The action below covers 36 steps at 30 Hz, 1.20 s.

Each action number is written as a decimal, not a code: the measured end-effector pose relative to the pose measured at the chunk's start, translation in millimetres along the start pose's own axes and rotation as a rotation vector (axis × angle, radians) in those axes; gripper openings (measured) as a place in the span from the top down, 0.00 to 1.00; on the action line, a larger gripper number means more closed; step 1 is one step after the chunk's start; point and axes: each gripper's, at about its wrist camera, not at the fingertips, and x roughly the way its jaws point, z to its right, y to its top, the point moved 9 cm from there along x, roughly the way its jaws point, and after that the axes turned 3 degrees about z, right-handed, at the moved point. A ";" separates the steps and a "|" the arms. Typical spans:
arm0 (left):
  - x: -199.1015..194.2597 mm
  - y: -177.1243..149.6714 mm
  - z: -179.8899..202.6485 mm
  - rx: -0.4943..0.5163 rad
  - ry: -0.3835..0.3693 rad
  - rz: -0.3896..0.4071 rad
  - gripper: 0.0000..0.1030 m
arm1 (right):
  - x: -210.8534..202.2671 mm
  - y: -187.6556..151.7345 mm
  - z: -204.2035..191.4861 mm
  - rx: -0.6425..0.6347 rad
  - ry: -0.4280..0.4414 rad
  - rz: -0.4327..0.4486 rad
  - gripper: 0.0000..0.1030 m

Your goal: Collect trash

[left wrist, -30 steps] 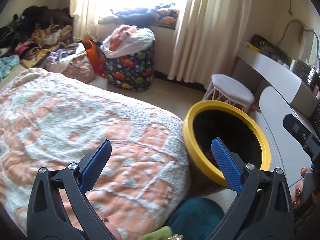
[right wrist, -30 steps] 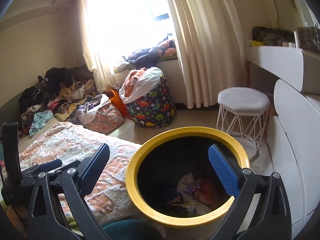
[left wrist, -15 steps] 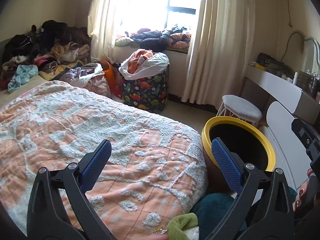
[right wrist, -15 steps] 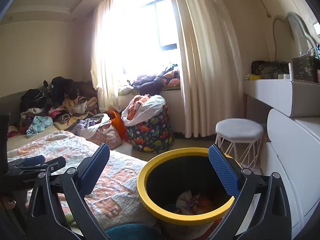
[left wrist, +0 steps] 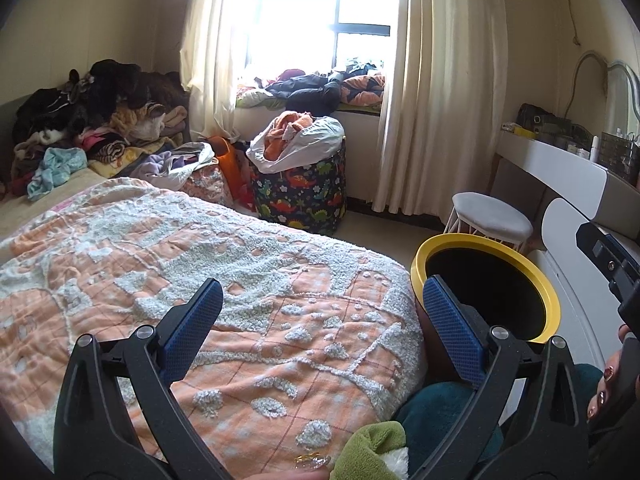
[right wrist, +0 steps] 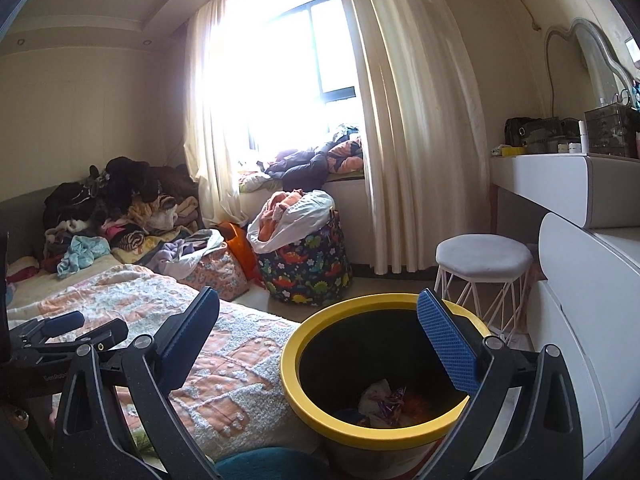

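Note:
A yellow-rimmed black bin [right wrist: 316, 412] stands on the floor by the bed's corner, with crumpled wrappers [right wrist: 386, 402] lying at its bottom. In the left wrist view the same bin [left wrist: 548, 292] sits to the right of the bed. My right gripper [right wrist: 318, 334] is open above the bin's near-left rim, holding nothing. My left gripper [left wrist: 322, 322] hangs open and empty over the orange and white bedspread [left wrist: 200, 280]. The left gripper's body [right wrist: 60, 336] shows at the left of the right wrist view.
A dinosaur-print basket [right wrist: 308, 268] stuffed with laundry stands by the curtains. A white stool [right wrist: 484, 256] and a white dresser [right wrist: 580, 280] are on the right. Clothes are piled [left wrist: 100, 120] at the bed's far end. A teal cushion [left wrist: 436, 416] lies below.
Both grippers have risen and tilted up, so more of the window and walls shows. The bin has dropped lower in both views. Both stay open and empty.

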 end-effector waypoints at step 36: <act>-0.7 -1.1 -1.8 -0.002 0.011 0.000 0.11 | 4.2 -6.3 1.5 0.004 -0.001 -0.008 0.06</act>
